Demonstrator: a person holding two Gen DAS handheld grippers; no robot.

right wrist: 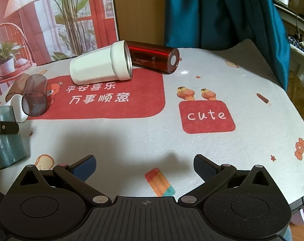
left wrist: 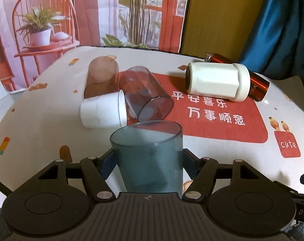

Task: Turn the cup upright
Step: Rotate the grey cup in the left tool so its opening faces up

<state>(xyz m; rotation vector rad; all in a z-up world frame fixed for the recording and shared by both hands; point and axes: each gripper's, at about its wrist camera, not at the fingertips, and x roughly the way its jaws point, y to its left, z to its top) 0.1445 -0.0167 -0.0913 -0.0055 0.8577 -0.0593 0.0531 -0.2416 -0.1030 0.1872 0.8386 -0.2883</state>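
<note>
Thermos (right wrist: 152,59) lies behind mug (right wrist: 97,66), both on tablecloth (right wrist: 172,140)

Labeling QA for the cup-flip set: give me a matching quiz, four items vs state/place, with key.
Items:
1. teal cup
2. red flask
3. small white cup
4. right gripper

States:
A. lying behind the big white tumbler
B. open, holding nothing
C. upright between the left gripper fingers
D. on its side, beside the smoky cup

Pairs: 1-C, 2-A, 3-D, 4-B
</note>
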